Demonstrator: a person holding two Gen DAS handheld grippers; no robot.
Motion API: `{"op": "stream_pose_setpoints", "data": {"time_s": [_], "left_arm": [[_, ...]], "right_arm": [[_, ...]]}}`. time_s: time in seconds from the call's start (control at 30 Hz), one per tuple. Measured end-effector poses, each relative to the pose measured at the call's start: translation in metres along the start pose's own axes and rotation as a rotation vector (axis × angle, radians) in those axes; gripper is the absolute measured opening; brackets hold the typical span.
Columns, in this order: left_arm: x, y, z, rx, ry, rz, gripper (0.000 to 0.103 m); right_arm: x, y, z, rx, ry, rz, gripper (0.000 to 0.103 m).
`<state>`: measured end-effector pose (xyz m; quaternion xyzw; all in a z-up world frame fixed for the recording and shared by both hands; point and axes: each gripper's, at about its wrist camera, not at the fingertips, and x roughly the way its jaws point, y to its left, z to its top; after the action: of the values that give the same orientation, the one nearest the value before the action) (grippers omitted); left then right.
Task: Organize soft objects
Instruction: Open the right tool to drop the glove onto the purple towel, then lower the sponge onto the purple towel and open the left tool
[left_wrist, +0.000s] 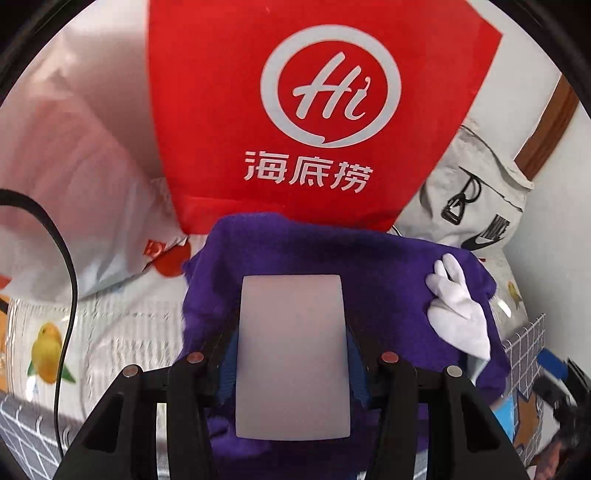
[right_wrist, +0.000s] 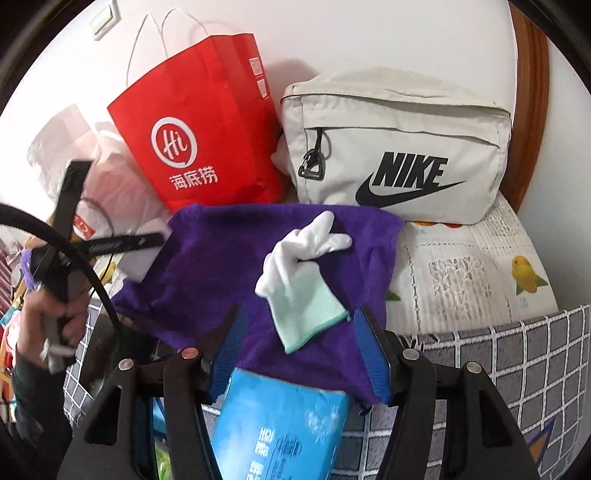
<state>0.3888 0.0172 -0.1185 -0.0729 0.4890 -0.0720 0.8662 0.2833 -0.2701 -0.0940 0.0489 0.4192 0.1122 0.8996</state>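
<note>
Purple towel (right_wrist: 229, 266) lies on the bed (right_wrist: 480, 266), a white glove (right_wrist: 299, 273) resting on it. Left gripper (left_wrist: 291, 354) pinches a grey pad over the towel; right gripper (right_wrist: 303, 354) jaws stand spread, empty. Behind: red bag (right_wrist: 207, 140), Nike pouch (right_wrist: 399, 147).

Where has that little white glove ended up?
The white cloth glove lies on the spread purple fleece towel, in front of the beige Nike bag and right of the red paper bag.
</note>
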Motion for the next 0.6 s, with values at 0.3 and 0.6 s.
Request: {"op": "stream_pose_setpoints", "data": {"time_s": [0.3,0.6], "left_arm": [[0.029,-0.006,0.012,0.005,0.044,0.017,0.048],[0.047,-0.009,0.023,0.026,0.065,0.017,0.073]], "right_arm": [[0.001,0.004,-0.013,-0.011,0.017,-0.015,0.060],[-0.002,-0.002,-0.025,0.005,0.026,-0.040,0.060]]}}
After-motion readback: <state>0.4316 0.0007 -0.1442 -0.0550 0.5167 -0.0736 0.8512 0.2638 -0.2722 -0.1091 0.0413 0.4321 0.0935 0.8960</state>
